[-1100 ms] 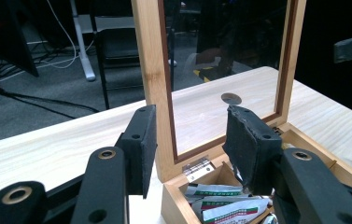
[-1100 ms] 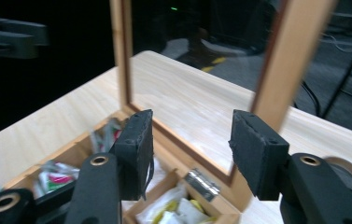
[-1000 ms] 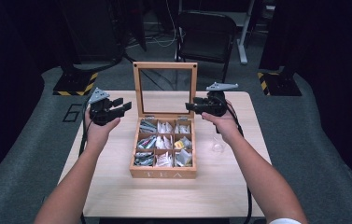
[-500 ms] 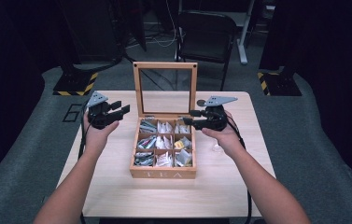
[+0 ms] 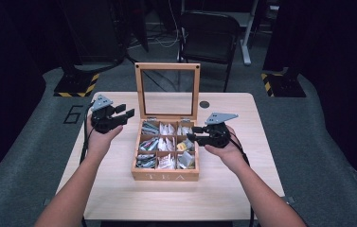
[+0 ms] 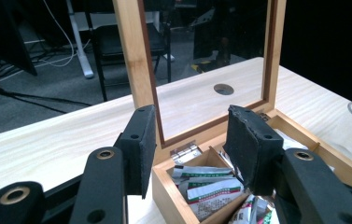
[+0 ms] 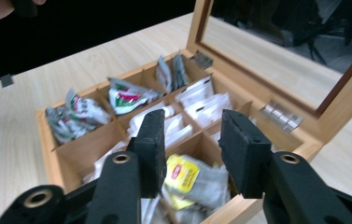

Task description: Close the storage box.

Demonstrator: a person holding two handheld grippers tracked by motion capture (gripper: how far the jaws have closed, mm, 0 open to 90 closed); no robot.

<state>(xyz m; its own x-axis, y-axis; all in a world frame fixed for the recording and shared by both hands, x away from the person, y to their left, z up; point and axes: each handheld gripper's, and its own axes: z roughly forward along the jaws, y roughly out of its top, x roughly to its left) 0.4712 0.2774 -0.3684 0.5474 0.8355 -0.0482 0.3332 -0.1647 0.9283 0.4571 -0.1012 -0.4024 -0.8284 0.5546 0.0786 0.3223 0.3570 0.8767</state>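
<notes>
Tea box (image 5: 166, 176) sits mid-table (image 5: 119, 198), glass lid (image 5: 167, 90) upright; right gripper (image 5: 191, 137) hovers over its right-hand compartments, jaws just narrowing above a yellow tea bag (image 7: 181, 173), gripping nothing; left gripper (image 5: 126, 112) hangs beside the box, jaws apart, empty.

1. The tea box (image 5: 165, 176) sits mid-table, its upright glass lid (image 5: 167, 90) walling off the table's far edge.
2. Bare table (image 5: 119, 198) runs along the near edge and both side edges.
3. Thin dividers (image 7: 117, 122) split the box, each compartment crowded with tea packets (image 7: 190, 177).
</notes>
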